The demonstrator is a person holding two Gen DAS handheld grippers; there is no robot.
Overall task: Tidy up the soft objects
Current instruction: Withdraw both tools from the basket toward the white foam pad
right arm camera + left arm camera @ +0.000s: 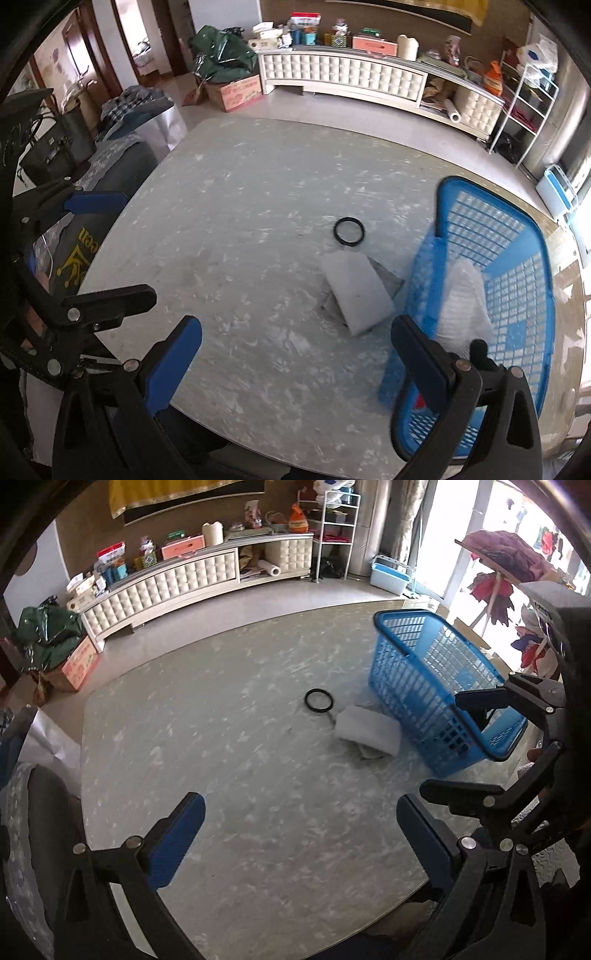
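Note:
A blue plastic basket (413,672) (517,258) stands tilted at the table's right, and a white bubbly soft item (465,302) lies inside it. Left of the basket, a white foam pad (369,731) (354,291) rests on a grey cloth (388,280). A black ring (318,700) (349,230) lies just beyond the pad. My left gripper (301,816) (110,249) hangs open over the near table, holding nothing. My right gripper (295,336) (469,746) is open too. Its right finger (421,354) sits at the basket's near wall, and I cannot tell if they touch.
The grey marbled table (221,746) (240,206) has rounded corners. A padded chair with clothes (122,155) stands at its left edge. On the floor beyond are a white cabinet (166,583), a cardboard box (236,92), a wire shelf (332,535) and a pale blue bin (389,574).

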